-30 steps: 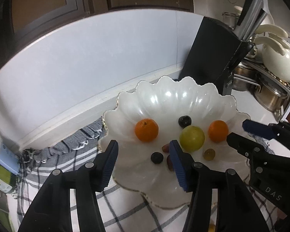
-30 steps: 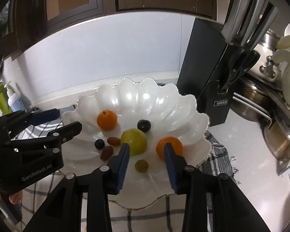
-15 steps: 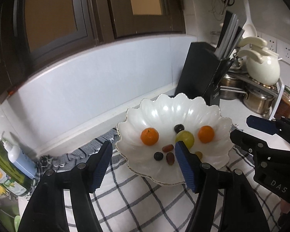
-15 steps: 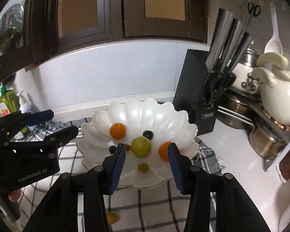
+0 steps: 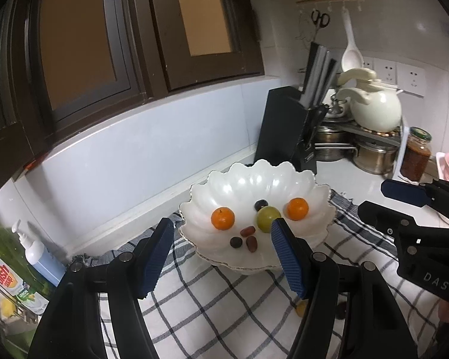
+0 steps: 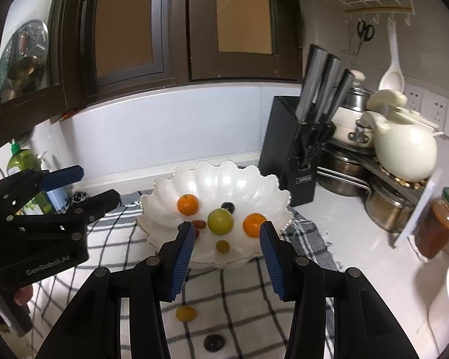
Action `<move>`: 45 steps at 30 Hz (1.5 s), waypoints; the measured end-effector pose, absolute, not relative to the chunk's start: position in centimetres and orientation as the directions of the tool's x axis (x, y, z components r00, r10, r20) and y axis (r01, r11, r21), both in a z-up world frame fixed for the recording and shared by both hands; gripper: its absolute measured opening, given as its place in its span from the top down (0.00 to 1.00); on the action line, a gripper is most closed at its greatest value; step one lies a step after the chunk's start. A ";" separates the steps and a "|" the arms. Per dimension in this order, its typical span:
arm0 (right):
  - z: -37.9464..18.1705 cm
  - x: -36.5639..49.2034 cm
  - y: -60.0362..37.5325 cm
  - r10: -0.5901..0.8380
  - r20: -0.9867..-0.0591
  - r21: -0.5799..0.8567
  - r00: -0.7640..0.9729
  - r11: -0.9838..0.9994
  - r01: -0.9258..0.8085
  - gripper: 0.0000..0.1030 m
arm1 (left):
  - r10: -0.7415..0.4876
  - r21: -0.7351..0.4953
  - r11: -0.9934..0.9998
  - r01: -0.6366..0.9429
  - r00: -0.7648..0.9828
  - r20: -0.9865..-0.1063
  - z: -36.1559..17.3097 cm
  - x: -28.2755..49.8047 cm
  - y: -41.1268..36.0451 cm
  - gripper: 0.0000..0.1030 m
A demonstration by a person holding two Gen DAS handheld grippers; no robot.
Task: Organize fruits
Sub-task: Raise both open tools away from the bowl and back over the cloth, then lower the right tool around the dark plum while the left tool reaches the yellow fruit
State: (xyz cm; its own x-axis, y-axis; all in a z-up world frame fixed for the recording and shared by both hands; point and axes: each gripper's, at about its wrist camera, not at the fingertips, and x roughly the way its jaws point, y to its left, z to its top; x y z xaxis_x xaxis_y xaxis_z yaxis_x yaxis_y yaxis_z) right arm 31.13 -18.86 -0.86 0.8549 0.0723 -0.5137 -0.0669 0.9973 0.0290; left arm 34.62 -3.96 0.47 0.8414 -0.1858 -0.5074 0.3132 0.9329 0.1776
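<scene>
A white scalloped bowl (image 5: 239,179) (image 6: 254,185) stands on a checked cloth. It holds two oranges (image 5: 222,218) (image 5: 297,208), a green fruit (image 5: 268,223) (image 6: 220,221), a dark grape (image 6: 228,207), red dates (image 5: 251,243) and a small olive fruit (image 6: 222,246). On the cloth in front lie a small yellow fruit (image 6: 186,313) and a dark fruit (image 6: 214,342). My left gripper (image 5: 221,257) and right gripper (image 6: 226,257) are both open and empty, held back from the bowl.
A black knife block (image 6: 296,149) stands right of the bowl, with a cream teapot (image 6: 404,149), steel pots (image 6: 389,209) and a sauce jar (image 6: 440,224) beyond. Soap bottles (image 5: 15,263) stand at the far left. A wall runs behind.
Both grippers have pulled back and up from the bowl, so more of the counter and cloth shows. The right gripper's jaws have opened wider. The fruits in the bowl have not moved.
</scene>
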 end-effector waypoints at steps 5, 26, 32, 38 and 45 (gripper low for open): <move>-1.2 29.1 -18.9 0.052 -0.513 0.023 0.857 0.999 -0.047 0.55 | -0.207 0.187 0.923 0.336 0.843 -0.496 0.5 32.8 -3.9 0.35; -5.2 25.8 -19.0 0.049 -0.569 0.038 0.821 0.999 -0.034 0.55 | -0.307 0.200 0.860 0.470 0.788 -0.534 -3.0 30.8 -5.8 0.35; -6.7 25.8 -18.7 0.042 -0.599 0.028 0.800 0.999 -0.031 0.55 | -0.321 0.219 0.829 0.515 0.758 -0.567 -5.1 31.0 -6.0 0.35; -8.3 26.1 -18.2 0.057 -0.637 0.032 0.769 0.998 -0.048 0.55 | -0.340 0.233 0.789 0.568 0.721 -0.604 -7.2 31.4 -6.6 0.36; -10.0 26.8 -17.6 0.073 -0.674 0.031 0.735 0.997 -0.071 0.55 | -0.364 0.252 0.739 0.625 0.685 -0.631 -9.2 31.5 -7.0 0.40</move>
State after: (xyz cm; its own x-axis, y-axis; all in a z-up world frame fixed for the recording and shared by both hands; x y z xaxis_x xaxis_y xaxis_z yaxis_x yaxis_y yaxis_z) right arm 26.75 -17.64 -10.03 0.7355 0.0734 -0.6735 -0.0713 0.9970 0.0309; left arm 31.46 -7.05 -9.17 0.6851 -0.3641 -0.6309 0.6248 0.7390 0.2520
